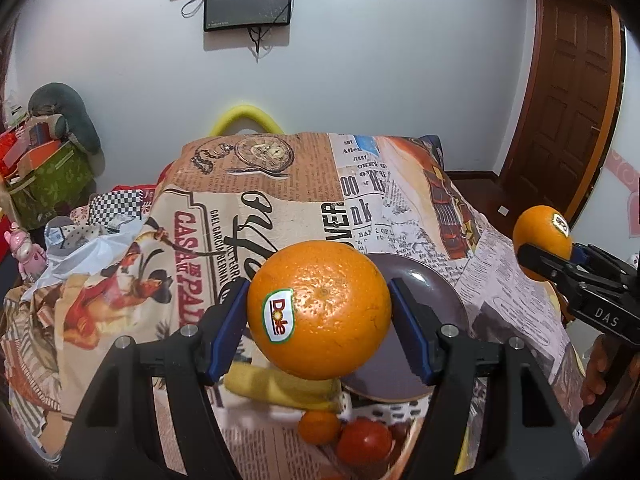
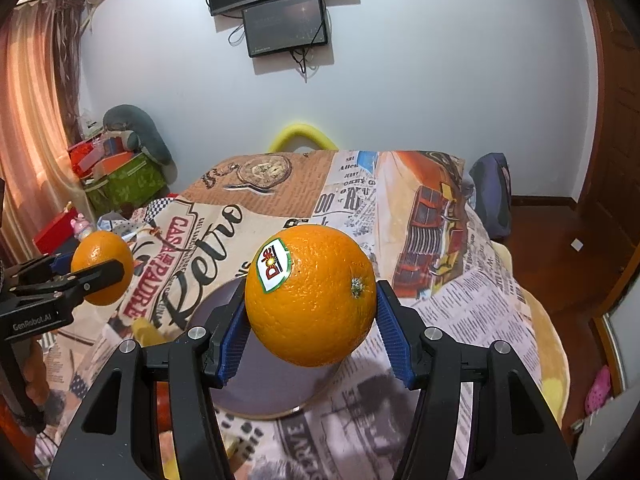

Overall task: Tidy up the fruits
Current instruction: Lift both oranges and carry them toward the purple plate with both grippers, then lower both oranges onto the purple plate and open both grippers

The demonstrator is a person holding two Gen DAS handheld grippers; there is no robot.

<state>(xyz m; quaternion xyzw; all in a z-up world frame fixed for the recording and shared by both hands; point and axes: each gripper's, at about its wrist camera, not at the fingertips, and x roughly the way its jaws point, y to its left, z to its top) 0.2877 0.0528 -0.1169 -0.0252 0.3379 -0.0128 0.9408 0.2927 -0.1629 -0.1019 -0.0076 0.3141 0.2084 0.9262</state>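
My left gripper (image 1: 319,312) is shut on an orange (image 1: 319,309) with a Dole sticker and holds it above the table; this orange also shows at the left of the right wrist view (image 2: 102,267). My right gripper (image 2: 311,314) is shut on a second Dole orange (image 2: 311,295), held above a dark purple plate (image 2: 260,384); this orange shows at the right of the left wrist view (image 1: 542,242). The plate (image 1: 424,288) lies just right of my left gripper. Below the left gripper lie a banana (image 1: 280,388), a small orange fruit (image 1: 319,427) and a red tomato (image 1: 364,442).
The table is covered by a printed retro newspaper cloth (image 1: 280,184). A yellow chair back (image 1: 248,118) stands behind it. Boxes and a green bin (image 1: 44,176) sit at the far left, a wooden door (image 1: 572,100) at the right.
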